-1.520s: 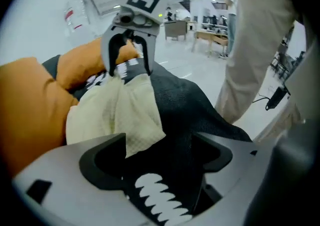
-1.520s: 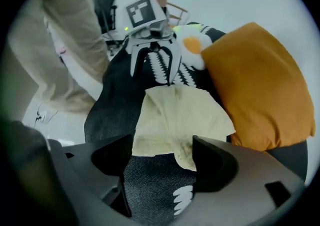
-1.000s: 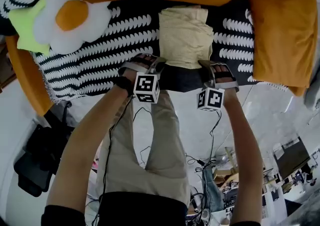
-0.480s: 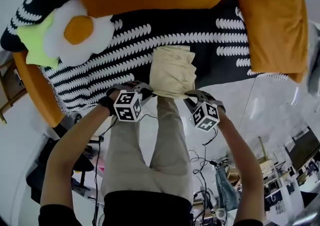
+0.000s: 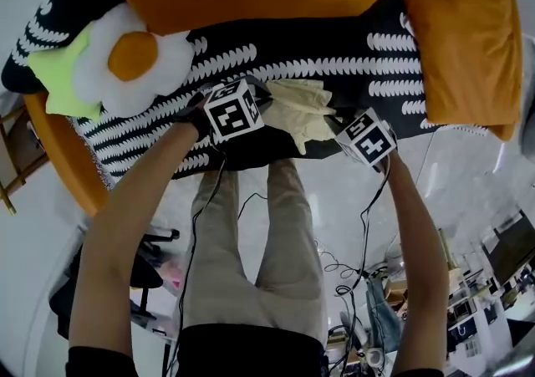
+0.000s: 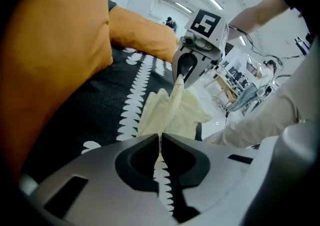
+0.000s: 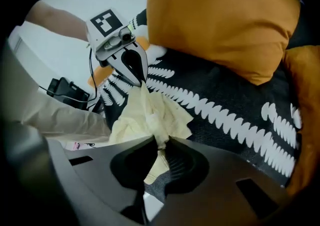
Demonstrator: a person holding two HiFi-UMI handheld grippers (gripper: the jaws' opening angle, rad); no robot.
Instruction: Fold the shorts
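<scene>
Shorts (image 5: 303, 106) moved up, bunched, pinched btwn L tongs (image 6: 160, 141), R tongs (image 7: 162, 144).

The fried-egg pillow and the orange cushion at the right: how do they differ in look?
The fried-egg pillow is white with an orange centre and a lobed outline; the orange cushion is plain orange and roughly rectangular. The pillow lies left in the head view, the cushion right. Both overlap the black-and-white blanket.

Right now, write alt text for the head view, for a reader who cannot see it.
The left gripper and right gripper each pinch pale yellow shorts, bunched between them over a black-and-white blanket. An egg-shaped pillow lies at left, an orange cushion at right.
</scene>
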